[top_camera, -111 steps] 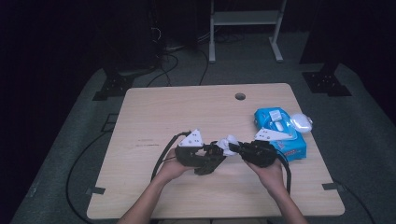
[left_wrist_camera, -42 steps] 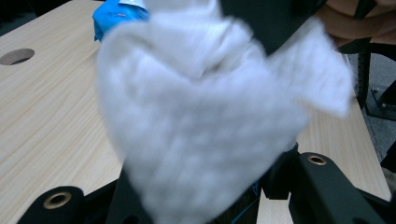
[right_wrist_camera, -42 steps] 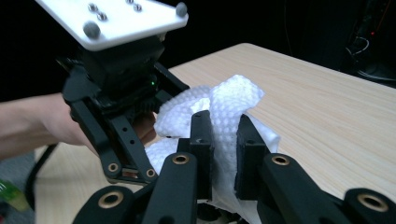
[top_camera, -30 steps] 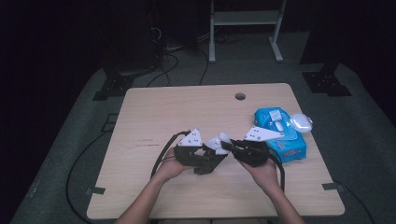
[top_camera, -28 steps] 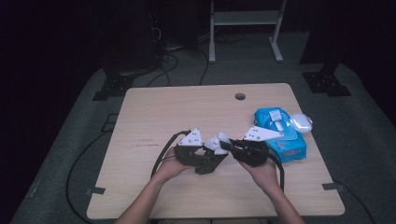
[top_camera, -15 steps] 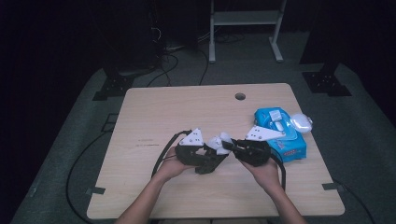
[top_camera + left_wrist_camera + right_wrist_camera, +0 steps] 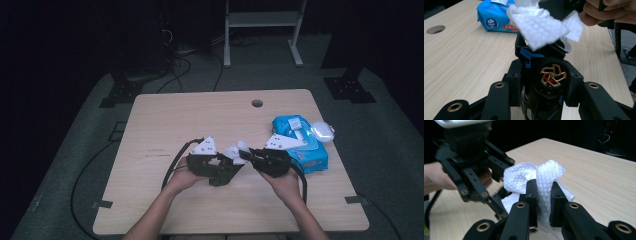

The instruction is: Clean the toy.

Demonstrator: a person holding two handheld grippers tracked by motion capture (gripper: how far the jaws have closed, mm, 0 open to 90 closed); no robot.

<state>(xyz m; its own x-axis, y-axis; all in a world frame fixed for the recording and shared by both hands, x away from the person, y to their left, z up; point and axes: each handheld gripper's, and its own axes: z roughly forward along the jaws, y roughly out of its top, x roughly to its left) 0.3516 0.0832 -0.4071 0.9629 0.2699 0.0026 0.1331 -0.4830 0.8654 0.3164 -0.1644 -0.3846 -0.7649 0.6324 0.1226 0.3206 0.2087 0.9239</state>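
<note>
Fingers of the left gripper clamp a black toy car with a bronze wheel, steadying it above the wooden surface; right gripper fingers pinch a white dimpled wipe against it, apparently for cleaning.

the table is lit from above while the floor and room behind it are left almost black — detail is lost there. no hard shadows are cast on the wood; only soft ones are seen under the hands. the high view is soft and slightly grainy. in the left gripper view the white wipe is rendered bright, nearly blown out, and the nearest black parts (at the bottom edge) are blurred. in the right gripper view the background is dark and the other gripper is smeared.
</note>
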